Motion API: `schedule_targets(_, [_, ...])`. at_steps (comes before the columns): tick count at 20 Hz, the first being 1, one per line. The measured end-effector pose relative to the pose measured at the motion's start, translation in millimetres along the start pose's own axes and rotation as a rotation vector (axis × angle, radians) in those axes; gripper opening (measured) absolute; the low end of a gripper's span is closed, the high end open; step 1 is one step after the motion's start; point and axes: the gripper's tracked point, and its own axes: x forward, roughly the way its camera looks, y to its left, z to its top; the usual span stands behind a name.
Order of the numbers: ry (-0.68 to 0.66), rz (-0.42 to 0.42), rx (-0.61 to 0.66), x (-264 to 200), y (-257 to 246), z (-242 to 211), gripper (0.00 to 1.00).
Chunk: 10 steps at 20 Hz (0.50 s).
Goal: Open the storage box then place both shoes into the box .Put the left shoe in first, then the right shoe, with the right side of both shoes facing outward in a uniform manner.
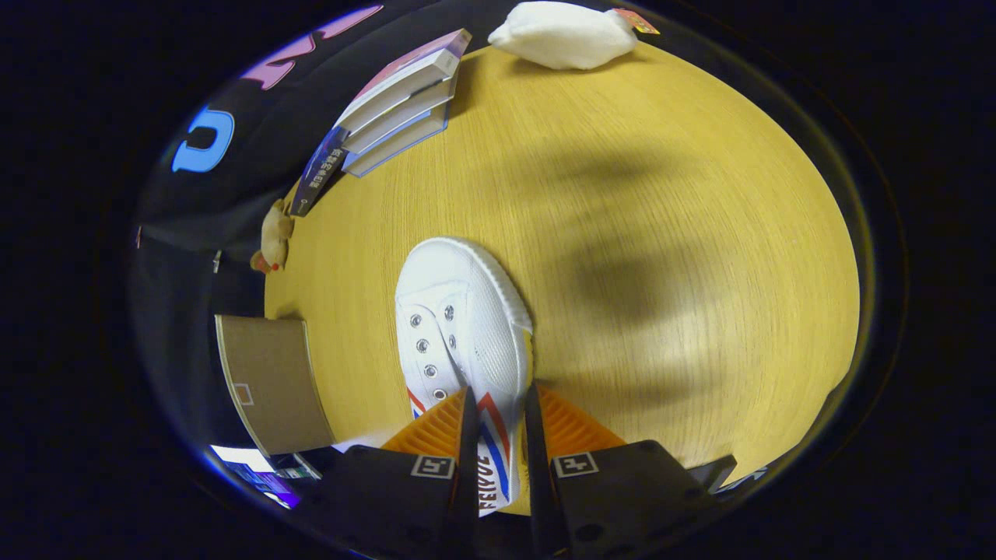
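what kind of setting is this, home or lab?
Likely a staged recording booth, not a home: a wooden table against black cloth, props such as stacked books and a small plush toy, and the gripper clamping a white shoe.

Shoe (461, 327) sits pinched between the fingers of the gripper (502, 408), toe stretching ahead over the table (661, 233). Box (272, 385) lies left of the fingers. Books (397, 105) far ahead-left, bag (564, 35) beyond.

Claw-mounted fisheye looks steeply down, close above the table (622, 233).
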Motion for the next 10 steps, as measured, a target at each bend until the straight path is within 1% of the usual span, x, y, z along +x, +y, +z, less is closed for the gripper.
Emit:
schedule_targets(2, [-0.023, -0.024, 0.013, 0.4, 2.4, 0.4, 0.25])
schedule_targets(4, [-0.031, -0.046, 0.021, -9.6, 12.1, -6.7, 0.25])
schedule_targets(6, [-0.041, -0.029, 0.046, -24.8, 32.1, -10.6, 0.25])
schedule_targets(10, [-0.087, 0.044, 0.049, -54.3, 105.1, -8.2, 0.25])
